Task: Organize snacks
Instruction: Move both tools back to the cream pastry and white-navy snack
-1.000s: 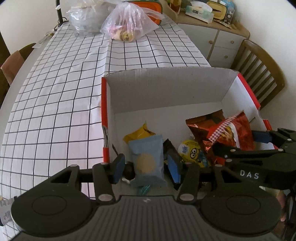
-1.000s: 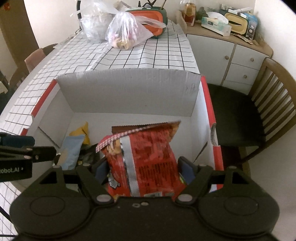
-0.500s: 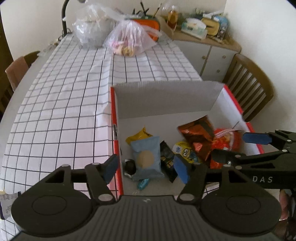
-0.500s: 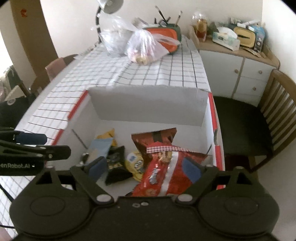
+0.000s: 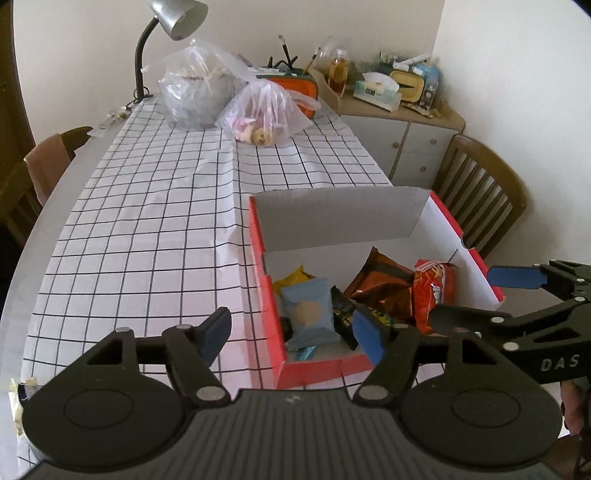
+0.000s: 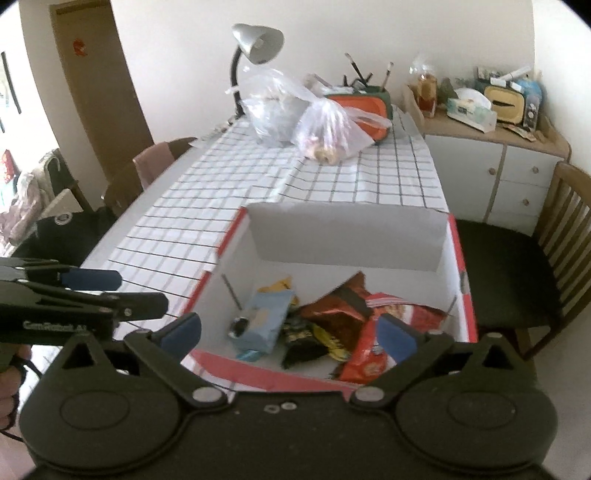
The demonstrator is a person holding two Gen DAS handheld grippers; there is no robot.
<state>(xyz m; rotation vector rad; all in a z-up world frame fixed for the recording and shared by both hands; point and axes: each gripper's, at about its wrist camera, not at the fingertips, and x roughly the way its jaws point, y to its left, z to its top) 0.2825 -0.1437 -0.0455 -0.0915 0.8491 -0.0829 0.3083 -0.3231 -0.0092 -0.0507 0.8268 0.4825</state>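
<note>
A red and white cardboard box (image 5: 421, 218) (image 6: 347, 225) stands open on the checked tablecloth. Several snacks lie in it: a light blue packet (image 5: 310, 314) (image 6: 264, 321), a yellow packet (image 5: 293, 277), a black packet (image 5: 341, 317), a dark orange bag (image 5: 384, 288) (image 6: 340, 310) and a red chips bag (image 5: 432, 291) (image 6: 373, 354). My left gripper (image 5: 293, 334) (image 6: 118, 293) hovers above the box's near left corner, jaws opening, nothing between them. My right gripper (image 6: 290, 332) (image 5: 487, 297) hangs above the near rim, jaws opening wide and empty.
Two clear plastic bags (image 5: 258, 114), an orange container (image 6: 365, 107) and a desk lamp (image 5: 173, 18) stand at the table's far end. A wooden chair (image 5: 480, 192) and a cabinet (image 6: 498, 173) are to the right. A crumpled wrapper (image 5: 22, 391) lies at the near left edge.
Both grippers have pulled back and risen out of the box. The right one let go of the red chips bag, which now lies in the box. Both jaws stand wider.
</note>
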